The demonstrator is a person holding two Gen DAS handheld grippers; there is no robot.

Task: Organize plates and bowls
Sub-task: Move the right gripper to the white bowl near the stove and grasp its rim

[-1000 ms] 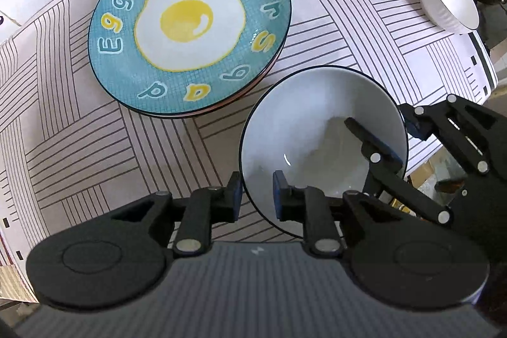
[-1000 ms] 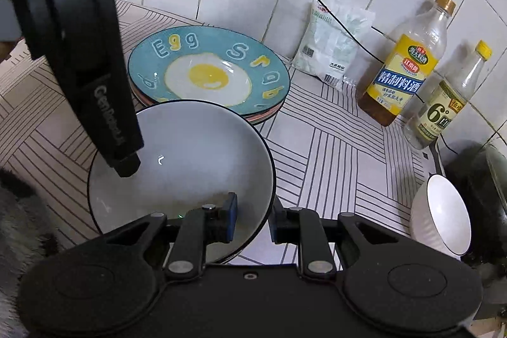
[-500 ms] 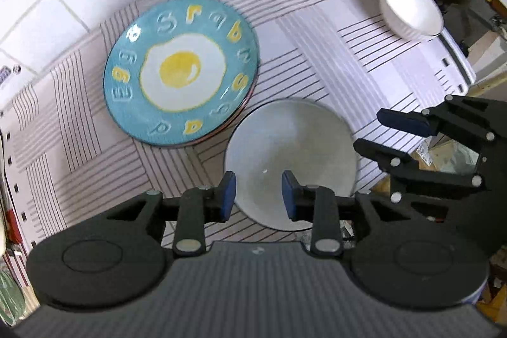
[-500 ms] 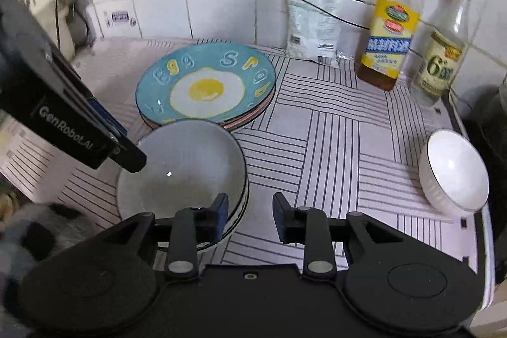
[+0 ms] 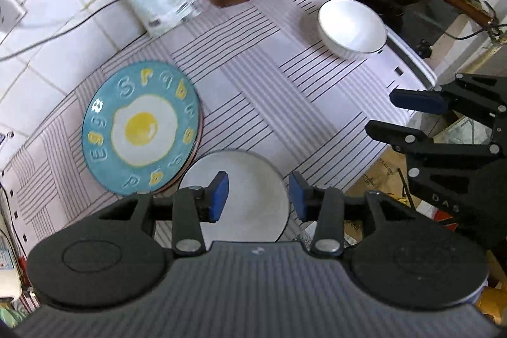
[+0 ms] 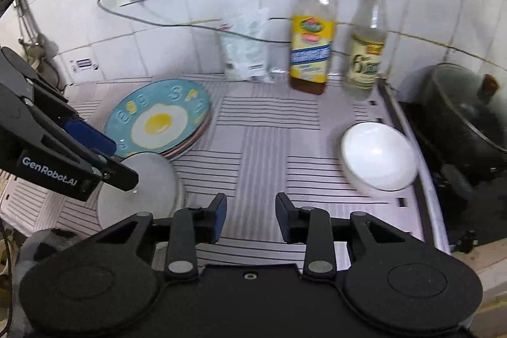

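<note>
Grey bowl (image 5: pixel 250 195) sits on the striped mat (image 5: pixel 253 91), touching the front-right edge of the egg plate (image 5: pixel 139 129), which tops a plate stack. Left gripper (image 5: pixel 258 195) hangs above the grey bowl, jaws opening, nothing pinched. Right gripper (image 6: pixel 250 217) is right of the grey bowl over bare mat, jaws opening, empty. White bowl (image 6: pixel 378 160) is far right of the grey bowl, near the mat edge by the pot (image 6: pixel 469 116). Two bottles (image 6: pixel 312 30) stand behind by the wall.
</note>
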